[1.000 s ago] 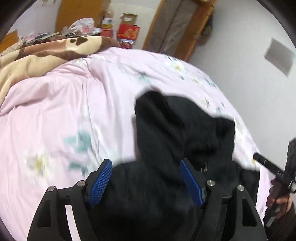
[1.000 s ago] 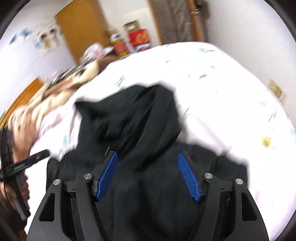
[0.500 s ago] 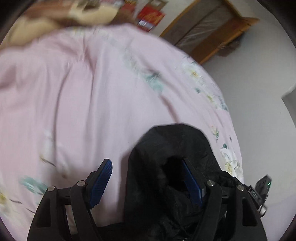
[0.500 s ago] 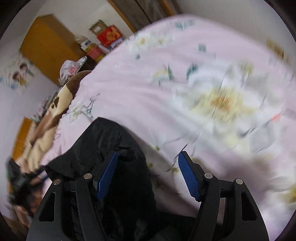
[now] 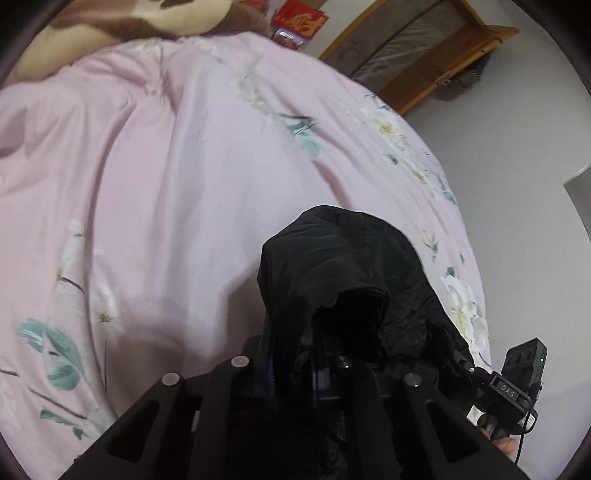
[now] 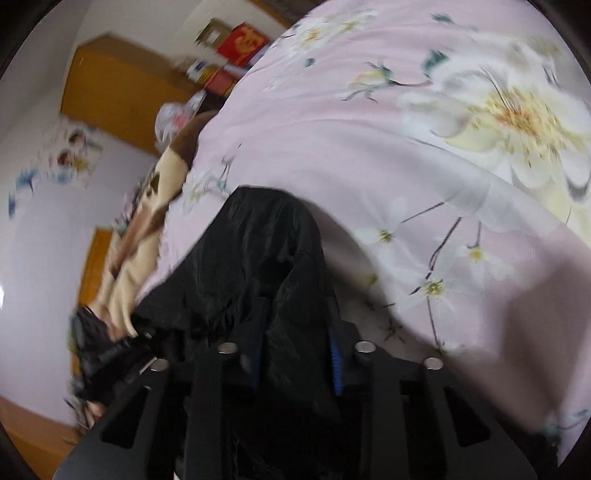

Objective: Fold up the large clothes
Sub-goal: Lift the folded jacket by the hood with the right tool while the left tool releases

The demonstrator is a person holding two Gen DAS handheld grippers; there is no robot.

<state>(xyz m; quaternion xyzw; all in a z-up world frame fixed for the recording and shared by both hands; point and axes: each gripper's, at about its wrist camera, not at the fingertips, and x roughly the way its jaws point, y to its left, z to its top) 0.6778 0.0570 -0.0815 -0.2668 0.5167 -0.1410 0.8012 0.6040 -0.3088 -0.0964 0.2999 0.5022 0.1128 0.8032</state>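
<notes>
A black hooded jacket (image 5: 343, 266) lies bunched on the pink flowered bed sheet (image 5: 155, 192). My left gripper (image 5: 295, 373) is shut on a fold of the jacket, which drapes over its fingers and hides most of the blue pads. In the right wrist view the same jacket (image 6: 258, 258) runs between the blue pads of my right gripper (image 6: 297, 360), which is shut on it. The right gripper's body (image 5: 517, 384) shows at the lower right of the left wrist view.
A brown and cream blanket (image 5: 140, 18) lies at the far end of the bed. Red boxes (image 6: 243, 42) and a wooden wardrobe (image 6: 110, 92) stand beyond it. A wooden frame (image 5: 424, 59) leans on the grey wall by the bed's right edge.
Both grippers went from open over the jacket to shut on its fabric. Both dropped closer to the bed, and the jacket is now bunched up in front of them.
</notes>
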